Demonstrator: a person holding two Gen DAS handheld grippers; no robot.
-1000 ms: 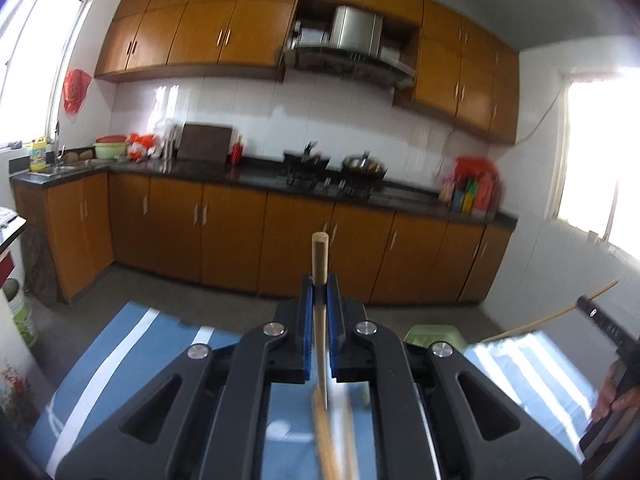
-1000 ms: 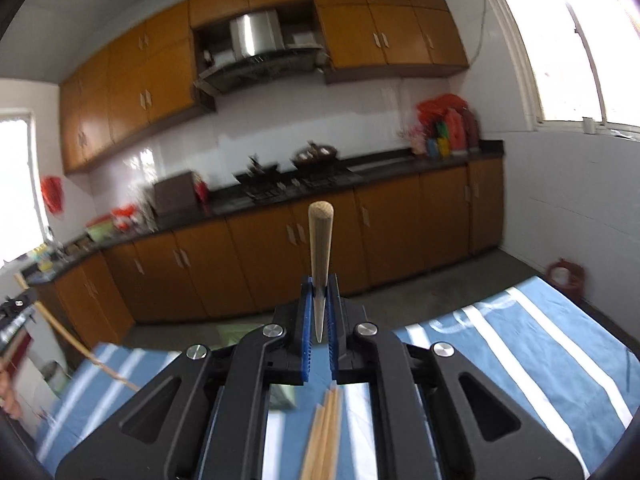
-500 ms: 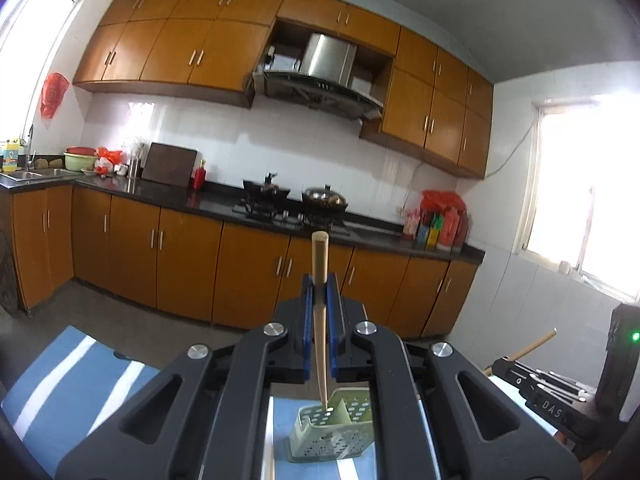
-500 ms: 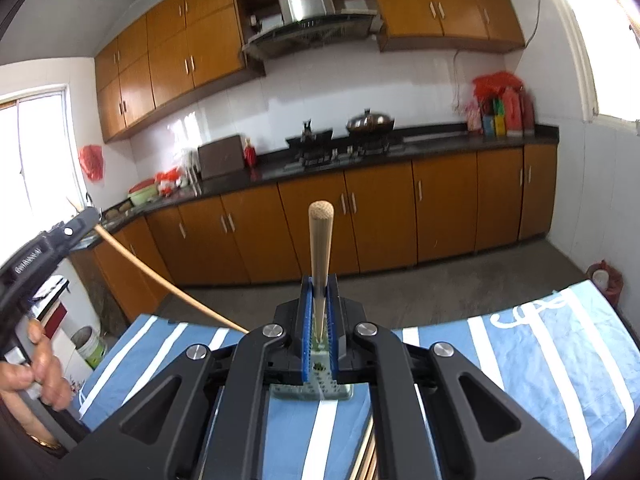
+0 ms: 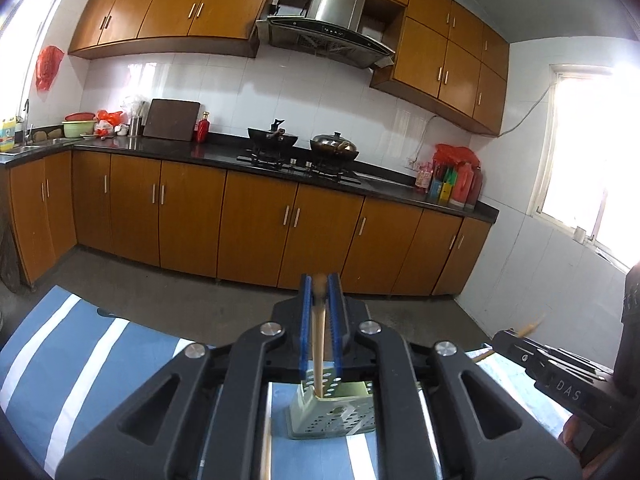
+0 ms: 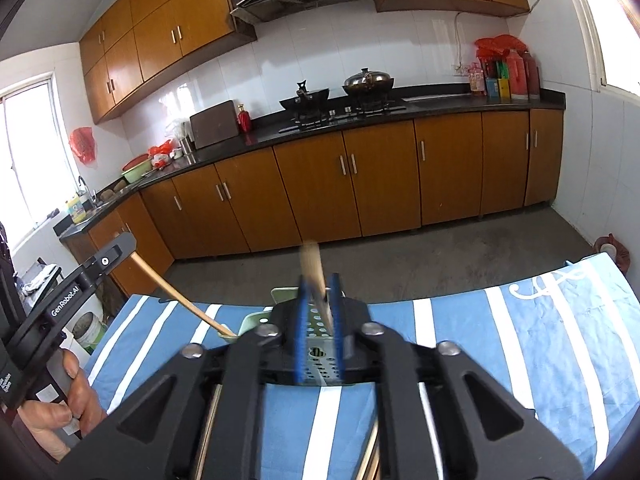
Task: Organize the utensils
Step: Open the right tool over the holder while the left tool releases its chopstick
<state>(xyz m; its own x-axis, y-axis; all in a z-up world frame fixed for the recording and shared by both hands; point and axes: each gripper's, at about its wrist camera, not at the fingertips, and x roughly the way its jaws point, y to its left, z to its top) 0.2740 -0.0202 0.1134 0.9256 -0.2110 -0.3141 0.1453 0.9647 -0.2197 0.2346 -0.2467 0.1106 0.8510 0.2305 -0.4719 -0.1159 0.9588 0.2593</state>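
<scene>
A pale green perforated utensil holder (image 5: 334, 412) stands on the blue striped cloth, also seen in the right wrist view (image 6: 316, 344). My left gripper (image 5: 319, 320) is open, its blue pads apart; a wooden chopstick (image 5: 318, 344) between them slides down, its tip in the holder. My right gripper (image 6: 318, 320) is open too; a blurred chopstick (image 6: 316, 276) tilts between its pads, dropping into the holder. The left chopstick also shows in the right wrist view (image 6: 180, 296), reaching the holder's left side.
More chopsticks lie on the blue and white striped cloth (image 6: 540, 344) below the grippers (image 6: 372, 456). Brown kitchen cabinets (image 5: 256, 216) and a counter with pots stand beyond the table edge. A hand holds the left gripper's handle (image 6: 60, 392).
Both grippers opened over the holder. Both chopsticks, held upright before, have slipped down between the pads into the holder. The cameras tilted down and closer to the holder.
</scene>
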